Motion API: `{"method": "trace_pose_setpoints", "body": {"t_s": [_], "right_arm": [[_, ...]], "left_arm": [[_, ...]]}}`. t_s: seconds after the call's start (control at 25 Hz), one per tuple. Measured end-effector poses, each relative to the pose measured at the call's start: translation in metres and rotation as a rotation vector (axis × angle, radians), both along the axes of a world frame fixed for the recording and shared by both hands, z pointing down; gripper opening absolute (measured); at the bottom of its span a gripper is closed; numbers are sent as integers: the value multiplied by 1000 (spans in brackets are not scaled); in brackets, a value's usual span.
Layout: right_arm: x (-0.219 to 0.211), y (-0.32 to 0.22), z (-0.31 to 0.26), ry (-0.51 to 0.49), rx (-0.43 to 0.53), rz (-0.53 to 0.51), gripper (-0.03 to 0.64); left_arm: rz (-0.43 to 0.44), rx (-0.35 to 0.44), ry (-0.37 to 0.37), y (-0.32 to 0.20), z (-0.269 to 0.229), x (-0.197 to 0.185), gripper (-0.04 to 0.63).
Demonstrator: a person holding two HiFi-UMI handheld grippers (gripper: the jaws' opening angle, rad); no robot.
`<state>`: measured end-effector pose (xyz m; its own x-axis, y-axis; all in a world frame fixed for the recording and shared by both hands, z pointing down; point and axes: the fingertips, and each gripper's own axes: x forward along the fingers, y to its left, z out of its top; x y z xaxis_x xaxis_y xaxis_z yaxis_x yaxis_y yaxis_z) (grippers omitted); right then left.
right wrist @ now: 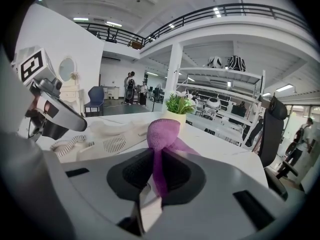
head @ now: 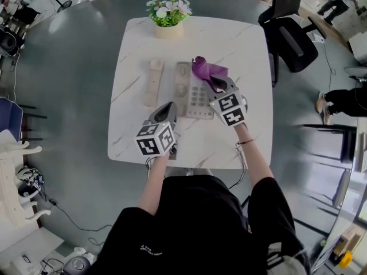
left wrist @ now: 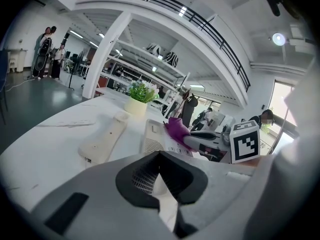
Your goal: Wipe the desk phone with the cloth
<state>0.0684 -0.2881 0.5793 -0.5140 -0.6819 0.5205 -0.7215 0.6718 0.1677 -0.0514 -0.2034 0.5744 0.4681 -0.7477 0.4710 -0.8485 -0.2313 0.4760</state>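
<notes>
The beige desk phone (head: 192,90) sits mid-table, its handset (head: 153,82) lying off the cradle to its left. A purple cloth (head: 206,69) bunches over the phone's upper right part, with my right gripper (head: 214,83) shut on it. In the right gripper view the cloth (right wrist: 165,134) rises from between the jaws, and the phone's grille (right wrist: 112,144) and coiled cord (right wrist: 70,145) lie to the left. My left gripper (head: 171,107) hovers at the phone's near left corner, its jaws together with nothing between them. From the left gripper view I see the phone (left wrist: 155,139), the handset (left wrist: 105,139) and the cloth (left wrist: 175,129).
A potted plant (head: 168,17) stands at the white table's (head: 246,136) far edge. A black office chair (head: 289,33) is beyond the table's right corner. A person's legs (head: 344,102) show at far right. A white rack (head: 17,176) stands on the floor at left.
</notes>
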Motion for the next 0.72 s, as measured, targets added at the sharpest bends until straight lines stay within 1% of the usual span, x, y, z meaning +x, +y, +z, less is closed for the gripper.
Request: {"method": "trace_pose_setpoints", "body": {"t_s": [0.36,0.72], "right_arm": [[-2,15,3,-10,-34,-11,35],[-6,33,4,-22,-70,-48,35]], "left_arm": [[31,4,-1,8,-3,4,-2],[61,14,-15,14,-11,6,-2]]}}
